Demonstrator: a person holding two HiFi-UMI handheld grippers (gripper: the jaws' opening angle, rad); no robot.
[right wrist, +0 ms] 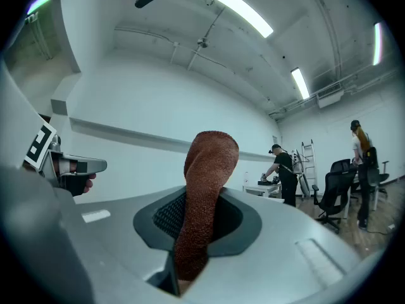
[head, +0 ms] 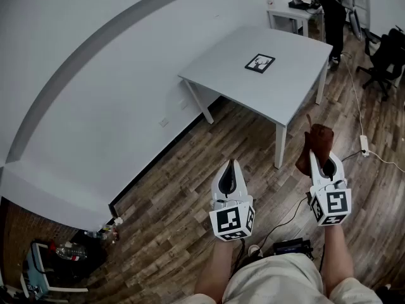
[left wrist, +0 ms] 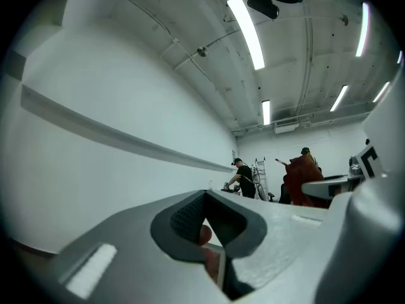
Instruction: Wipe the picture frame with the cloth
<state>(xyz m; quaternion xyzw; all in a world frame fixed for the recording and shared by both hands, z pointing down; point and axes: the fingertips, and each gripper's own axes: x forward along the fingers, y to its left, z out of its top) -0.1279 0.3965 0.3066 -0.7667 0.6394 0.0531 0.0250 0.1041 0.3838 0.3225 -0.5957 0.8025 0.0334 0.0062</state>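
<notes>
A black picture frame (head: 260, 63) with a white print lies flat on the grey table (head: 234, 75), far ahead of me. My right gripper (head: 320, 159) is shut on a reddish-brown cloth (head: 317, 143), which sticks up between the jaws (right wrist: 204, 195). The left gripper (head: 231, 167) is shut with nothing in it, its tips (left wrist: 212, 233) pressed together. Both grippers are held upright over the wood floor, well short of the table. From the left gripper view the cloth (left wrist: 307, 179) shows at the right.
A white wall with a grey band runs along the left. A person (head: 329, 5) works at a small white table (head: 292, 11) at the back. Black office chairs (head: 386, 56) stand at the right. A power strip (head: 364, 145) and cables lie on the floor.
</notes>
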